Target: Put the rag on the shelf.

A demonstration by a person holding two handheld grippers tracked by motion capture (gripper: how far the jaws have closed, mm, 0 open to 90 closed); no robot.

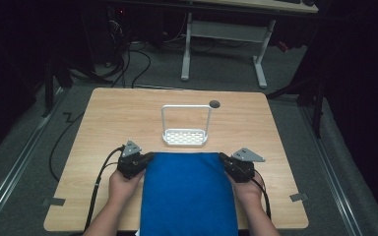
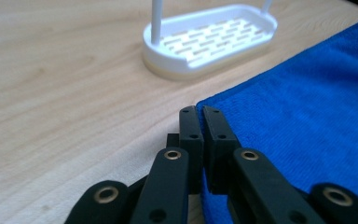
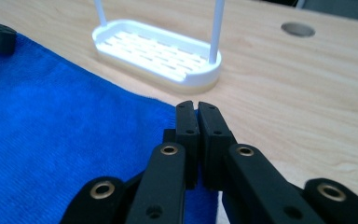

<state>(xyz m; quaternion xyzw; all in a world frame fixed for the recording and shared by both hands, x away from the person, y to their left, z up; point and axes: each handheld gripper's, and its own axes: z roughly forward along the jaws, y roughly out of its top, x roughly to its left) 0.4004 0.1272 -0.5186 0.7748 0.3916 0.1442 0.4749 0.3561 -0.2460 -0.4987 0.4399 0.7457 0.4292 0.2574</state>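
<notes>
A light wooden table (image 1: 108, 128) carries a blue cloth (image 1: 189, 191) at lower centre, with a white slotted rack (image 1: 185, 136) just above it.

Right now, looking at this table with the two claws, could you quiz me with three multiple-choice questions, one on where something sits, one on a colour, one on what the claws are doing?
1. Where is the white slotted rack?
A. just beyond the cloth's far edge
B. on the cloth
C. on the floor

2. What colour is the cloth?
A. red
B. blue
C. green

3. What are the left claw and right claw doing?
A. hanging open above the table
B. gripping the rack's handle
C. each shut at a far corner of the cloth

Answers: 1 A, bare wood shows between rack and cloth. 2 B, deep blue in all views. 3 C, each claw's jaws sit pressed together at a cloth corner.
</notes>
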